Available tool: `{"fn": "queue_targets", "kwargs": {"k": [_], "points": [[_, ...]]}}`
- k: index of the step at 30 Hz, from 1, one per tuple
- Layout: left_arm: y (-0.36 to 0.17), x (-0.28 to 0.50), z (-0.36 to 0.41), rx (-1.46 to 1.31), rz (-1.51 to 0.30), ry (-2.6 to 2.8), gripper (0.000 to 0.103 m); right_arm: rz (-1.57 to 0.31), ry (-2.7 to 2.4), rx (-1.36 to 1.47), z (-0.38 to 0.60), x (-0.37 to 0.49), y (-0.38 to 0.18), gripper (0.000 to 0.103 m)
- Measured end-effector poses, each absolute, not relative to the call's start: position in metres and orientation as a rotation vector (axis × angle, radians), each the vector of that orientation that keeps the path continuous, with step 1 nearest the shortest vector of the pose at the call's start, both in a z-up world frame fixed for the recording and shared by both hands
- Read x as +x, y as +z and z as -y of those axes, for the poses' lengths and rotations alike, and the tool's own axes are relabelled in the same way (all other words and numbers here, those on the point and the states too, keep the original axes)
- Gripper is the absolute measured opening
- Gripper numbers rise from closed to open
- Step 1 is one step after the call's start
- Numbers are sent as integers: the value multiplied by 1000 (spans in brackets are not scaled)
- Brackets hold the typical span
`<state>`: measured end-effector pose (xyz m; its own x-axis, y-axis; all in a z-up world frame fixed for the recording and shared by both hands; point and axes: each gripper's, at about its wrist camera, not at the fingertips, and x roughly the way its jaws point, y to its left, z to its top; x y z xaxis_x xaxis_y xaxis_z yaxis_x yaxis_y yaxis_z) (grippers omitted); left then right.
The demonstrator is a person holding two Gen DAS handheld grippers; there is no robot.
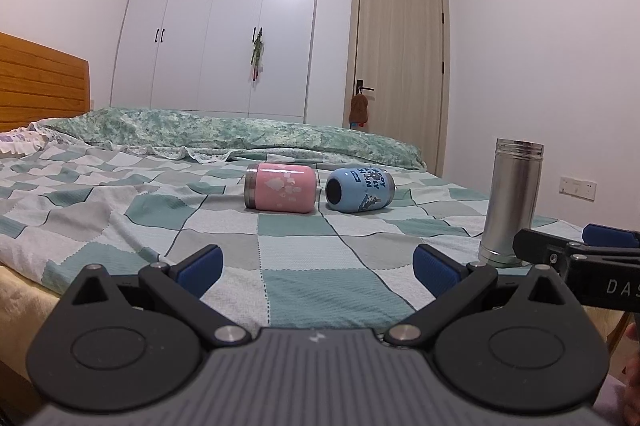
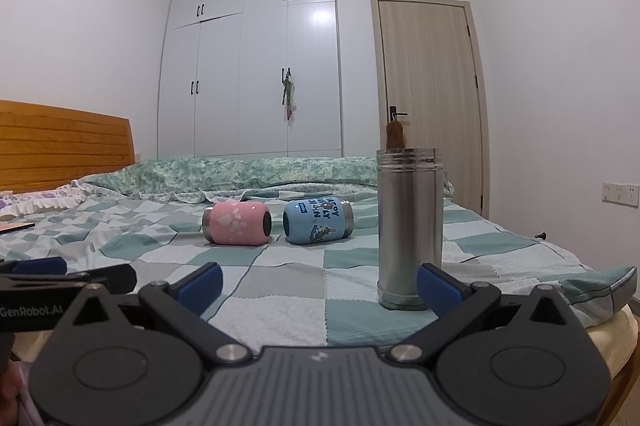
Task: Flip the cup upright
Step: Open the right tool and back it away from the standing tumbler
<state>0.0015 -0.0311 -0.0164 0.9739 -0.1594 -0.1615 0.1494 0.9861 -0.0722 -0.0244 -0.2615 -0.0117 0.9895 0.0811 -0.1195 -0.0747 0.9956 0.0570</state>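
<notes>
Both tongs hang open and empty, left gripper [image 1: 318, 266] and right gripper [image 2: 319, 284] low at the near bed edge. The pink cup [image 1: 281, 187] and blue cup [image 1: 359, 189] lie sideways on the soft checked bedspread [image 1: 160, 210], far ahead of you, well apart from your pads. Risks: a round cup rolls away when nudged, or your right tong knocks over the upright steel flask [image 2: 410, 230] near it.

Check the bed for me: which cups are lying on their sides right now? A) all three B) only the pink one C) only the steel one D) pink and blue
D: the pink cup and blue cup lie on their sides on the bed, while the steel cup stands upright.
</notes>
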Motion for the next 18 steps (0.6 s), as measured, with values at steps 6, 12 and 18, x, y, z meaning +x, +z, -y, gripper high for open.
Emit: {"fn": "queue_targets", "kwargs": {"k": [6,12,18], "points": [[-16,1,31,-60,-168,-155,103,-122,78,55,261,-24,-11,103],[-16,1,30,-60,-166,-154,103,-120,77,53,261,-24,-11,103],[-16,0,30,-61,-166,-153,103,-120,77,53,261,-24,-11,103]]}}
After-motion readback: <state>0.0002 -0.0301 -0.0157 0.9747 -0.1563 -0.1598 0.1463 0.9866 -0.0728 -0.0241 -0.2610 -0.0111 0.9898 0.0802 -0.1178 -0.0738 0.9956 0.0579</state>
